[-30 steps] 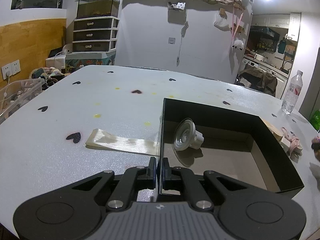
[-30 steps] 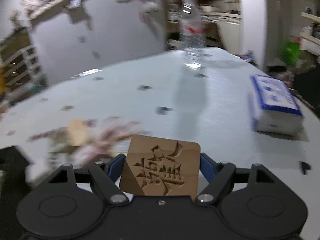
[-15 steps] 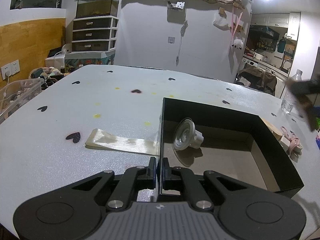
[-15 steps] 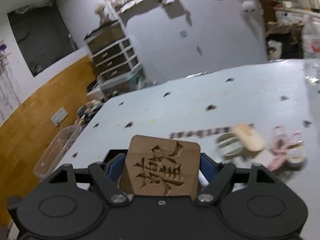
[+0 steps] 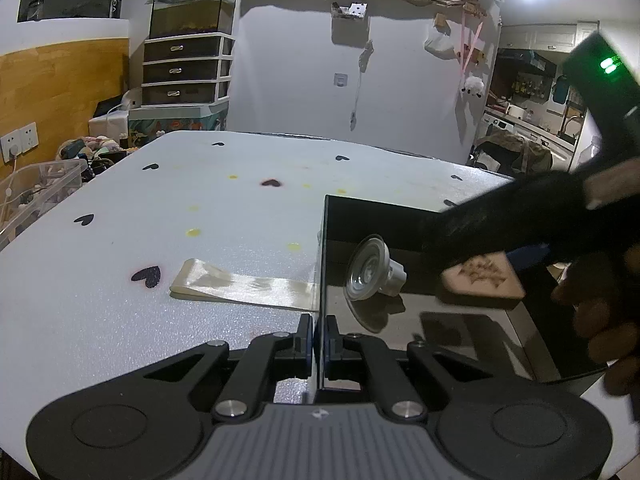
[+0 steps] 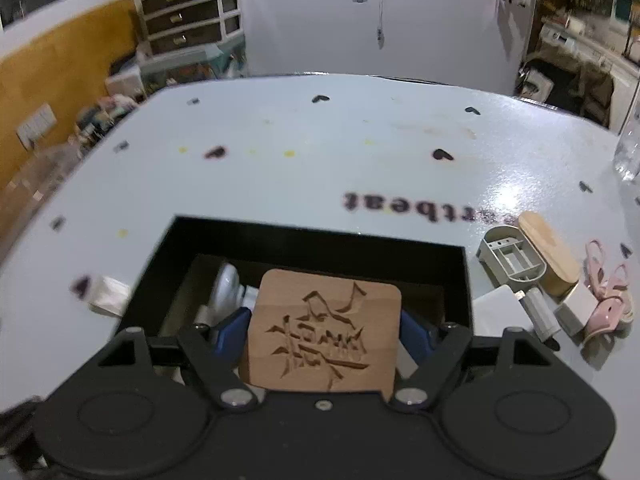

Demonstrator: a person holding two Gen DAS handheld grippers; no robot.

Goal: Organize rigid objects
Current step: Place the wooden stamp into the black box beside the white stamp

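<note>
Here, in the left view, our left gripper [image 5: 319, 340] is clamped shut on the box [image 5: 332, 248] wall, steadying it; a lamp [image 5: 370, 268] already lies inside. In the right view, our right gripper [image 6: 324, 326] pinches the wooden block [image 6: 326, 338] over the box [image 6: 316, 236], ready to drop in.

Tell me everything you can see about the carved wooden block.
The carved wooden block is a flat, light brown square with rounded corners and a deep, angular pattern cut into its top face. The right gripper holds it by two opposite edges between blue-padded fingers. It hangs, slightly tilted, above the open black box, not touching it.
</note>
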